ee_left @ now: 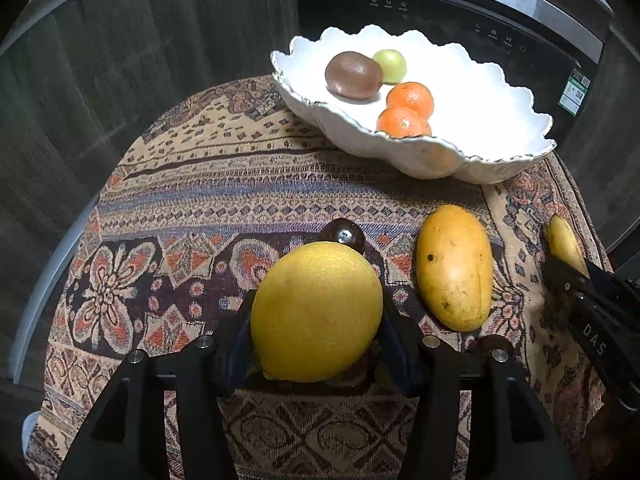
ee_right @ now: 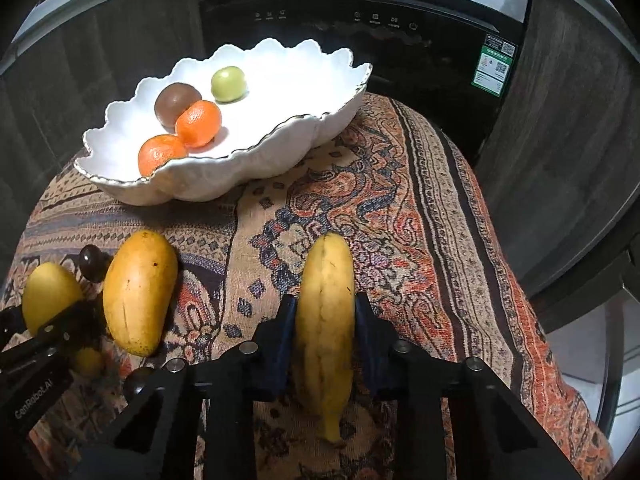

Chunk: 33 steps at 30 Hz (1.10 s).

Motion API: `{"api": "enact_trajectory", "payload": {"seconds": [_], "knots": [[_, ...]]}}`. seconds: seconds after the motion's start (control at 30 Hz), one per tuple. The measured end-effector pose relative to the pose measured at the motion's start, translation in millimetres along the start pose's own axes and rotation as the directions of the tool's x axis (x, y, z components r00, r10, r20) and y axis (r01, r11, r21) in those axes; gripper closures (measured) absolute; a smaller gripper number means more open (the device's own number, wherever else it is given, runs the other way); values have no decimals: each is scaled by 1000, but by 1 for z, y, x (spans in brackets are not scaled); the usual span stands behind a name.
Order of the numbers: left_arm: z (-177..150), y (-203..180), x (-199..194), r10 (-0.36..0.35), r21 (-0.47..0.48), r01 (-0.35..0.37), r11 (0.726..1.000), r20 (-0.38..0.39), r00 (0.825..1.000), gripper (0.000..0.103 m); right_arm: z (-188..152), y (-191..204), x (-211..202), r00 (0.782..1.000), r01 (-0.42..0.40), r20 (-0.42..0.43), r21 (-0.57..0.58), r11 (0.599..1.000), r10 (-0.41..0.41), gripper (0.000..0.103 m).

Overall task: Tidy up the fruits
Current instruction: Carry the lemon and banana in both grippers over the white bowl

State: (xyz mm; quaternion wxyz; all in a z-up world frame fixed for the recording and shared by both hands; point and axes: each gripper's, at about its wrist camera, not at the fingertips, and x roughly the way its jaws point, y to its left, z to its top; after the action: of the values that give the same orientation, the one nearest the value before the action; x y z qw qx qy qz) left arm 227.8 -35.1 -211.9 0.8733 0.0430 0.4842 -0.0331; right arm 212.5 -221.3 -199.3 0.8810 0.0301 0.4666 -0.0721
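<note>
Yellow citrus, big and round point(ee_left: 316, 312), is grasped betw. the two pads of the left gripper point(ee_left: 316, 320), low over a patterned woven cloth point(ee_left: 180, 208). The banana point(ee_right: 326, 320) is clamped lengthwise in the right gripper point(ee_right: 325, 332), its pads pressed on both sides, stem end toward the camera. A mango point(ee_left: 454, 268) is seen lying on the cloth betw. the two grippers, apart from both. A small dark glossy fruit point(ee_left: 344, 236) sits just behind the citrus. The white scalloped bowl point(ee_left: 500, 160) is placed at the far side of the cloth; in it are held a kiwi point(ee_left: 354, 75), a green fruit point(ee_left: 391, 65) and two mandarins point(ee_left: 410, 98), the mandarins touching.
</note>
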Motion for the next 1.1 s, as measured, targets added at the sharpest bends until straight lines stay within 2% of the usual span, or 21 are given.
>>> {"api": "enact_trajectory", "payload": {"seconds": [0.7, 1.1], "knots": [[20, 1, -63, -31, -4, 32, 999, 114, 993, 48, 23, 0, -64, 990, -44, 132, -2, 999, 44, 74], [62, 3, -76, -45, 26, 41, 999, 180, 983, 48, 54, 6, -79, 982, -61, 179, -12, 998, 62, 74]]}}
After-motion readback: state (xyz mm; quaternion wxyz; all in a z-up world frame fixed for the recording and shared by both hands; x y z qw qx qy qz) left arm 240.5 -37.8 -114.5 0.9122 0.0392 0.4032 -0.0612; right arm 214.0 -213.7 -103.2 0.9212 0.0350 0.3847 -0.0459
